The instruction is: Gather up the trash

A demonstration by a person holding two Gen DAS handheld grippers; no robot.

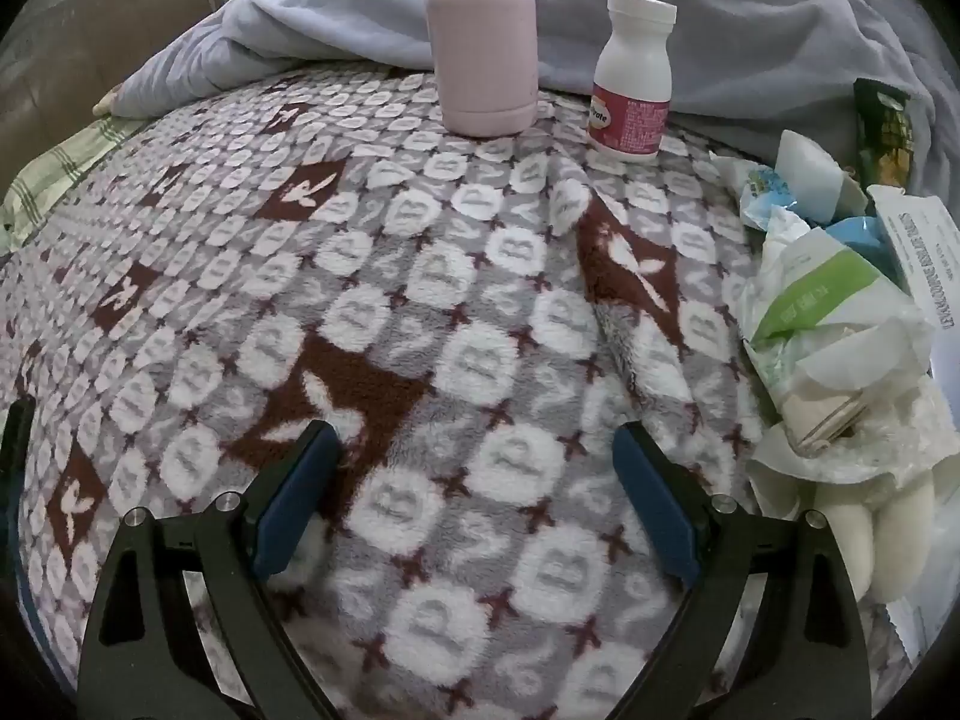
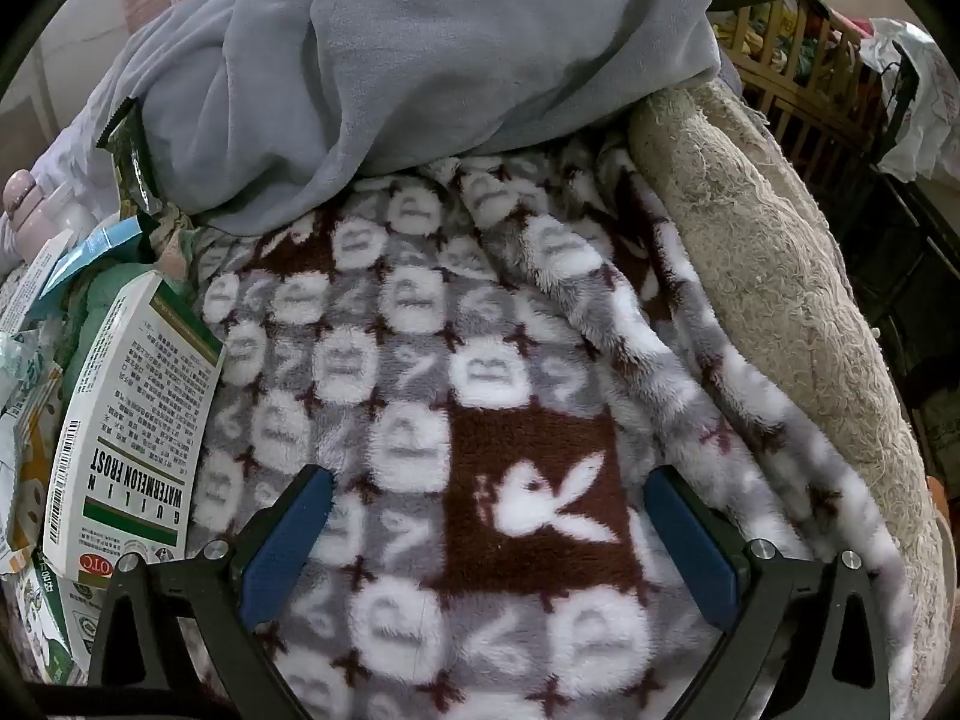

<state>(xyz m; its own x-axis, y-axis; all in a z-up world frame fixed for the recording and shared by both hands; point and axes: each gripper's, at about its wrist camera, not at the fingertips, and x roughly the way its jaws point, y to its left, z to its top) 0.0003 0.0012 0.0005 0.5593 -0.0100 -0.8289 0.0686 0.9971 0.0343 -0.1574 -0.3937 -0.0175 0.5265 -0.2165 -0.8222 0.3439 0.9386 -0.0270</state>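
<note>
A: L gripper (image 1: 474,480) – your jaws are spread wide, nothing btwn them, just the fleece blanket (image 1: 360,312) underneath. Trash pile (image 1: 834,324) sits at 3 o'clock in your L view: crumpled wrappers, tissue, a box, all heaped w/ no gaps, near the R pad but not touching it.

B: And upright stuff?

A: Pink flask (image 1: 483,54) at 12, white pill bottle (image 1: 633,84) just beside it toward 1. Both standing, apart from the pile. Grey-blue duvet (image 1: 750,24) bunched behind them.

B: R side?

A: R gripper (image 2: 489,516) – jaws also fully spread, empty, over the same blanket's rabbit patch. Watermelon Frost box (image 2: 138,420) at 9 o'clock, its lower corner right by your L pad; can't tell if it touches. More wrappers (image 2: 24,396) behind it at the frame edge. Dark green snack packet (image 2: 135,168) at 10, leaning on the duvet.
</note>
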